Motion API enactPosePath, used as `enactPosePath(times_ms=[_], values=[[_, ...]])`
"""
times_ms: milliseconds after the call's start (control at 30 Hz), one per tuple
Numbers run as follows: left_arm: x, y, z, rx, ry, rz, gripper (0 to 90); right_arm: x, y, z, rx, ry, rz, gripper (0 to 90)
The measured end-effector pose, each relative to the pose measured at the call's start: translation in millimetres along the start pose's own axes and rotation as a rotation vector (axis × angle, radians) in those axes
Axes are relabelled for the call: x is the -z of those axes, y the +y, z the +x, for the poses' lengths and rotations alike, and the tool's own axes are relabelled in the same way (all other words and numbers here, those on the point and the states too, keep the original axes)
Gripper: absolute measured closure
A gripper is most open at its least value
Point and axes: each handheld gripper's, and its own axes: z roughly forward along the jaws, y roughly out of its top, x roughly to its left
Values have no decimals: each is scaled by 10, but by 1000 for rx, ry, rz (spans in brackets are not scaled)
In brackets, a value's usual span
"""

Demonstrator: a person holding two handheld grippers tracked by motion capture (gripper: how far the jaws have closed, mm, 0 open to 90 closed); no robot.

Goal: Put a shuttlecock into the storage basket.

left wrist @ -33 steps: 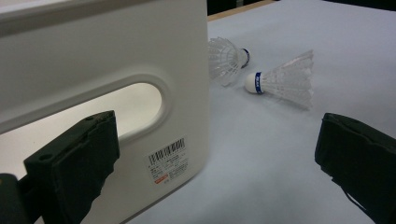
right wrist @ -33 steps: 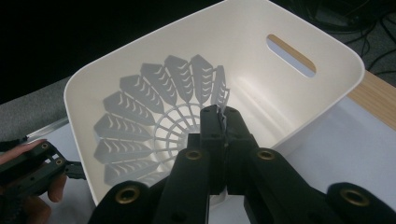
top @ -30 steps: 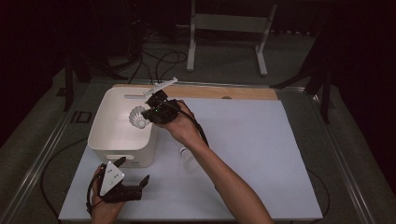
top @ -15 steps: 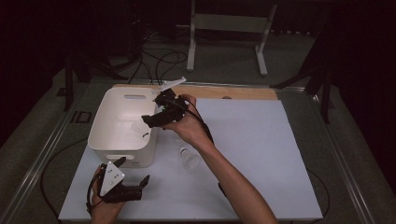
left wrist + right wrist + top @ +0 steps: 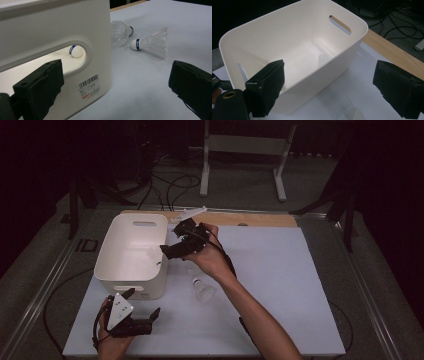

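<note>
A white bin (image 5: 131,270) stands at the table's left. A white shuttlecock (image 5: 324,58) lies inside it; its blue-banded cork (image 5: 75,51) shows through the handle slot. My right gripper (image 5: 166,251) hovers open by the bin's right rim with nothing between its jaws (image 5: 327,87). Two more shuttlecocks (image 5: 121,31) (image 5: 150,45) lie on the white sheet to the right of the bin; the nearer one (image 5: 202,290) is under the right forearm. At the front left, just in front of the bin, my left gripper (image 5: 142,304) rests open, jaws wide apart (image 5: 115,82).
A wooden strip (image 5: 260,219) runs along the table's far edge, with a small white object (image 5: 189,213) on it behind the bin. The white sheet (image 5: 285,285) spreads to the right. Cables (image 5: 170,182) and a stand (image 5: 242,145) lie on the floor beyond.
A second ago the right gripper held a shuttlecock over the bin. It has let go, the shuttlecock now lies inside, and the gripper has drawn back toward the right rim. The left gripper stayed still.
</note>
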Motion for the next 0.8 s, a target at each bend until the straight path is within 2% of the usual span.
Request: enactPosePath(times_ms=[200, 800], values=[[1, 0, 3, 2, 1, -3, 5, 15, -59, -41, -2, -15, -10, 101], [0, 0, 4, 1, 1, -5, 5, 49, -230, -154, 15, -75, 14, 102]])
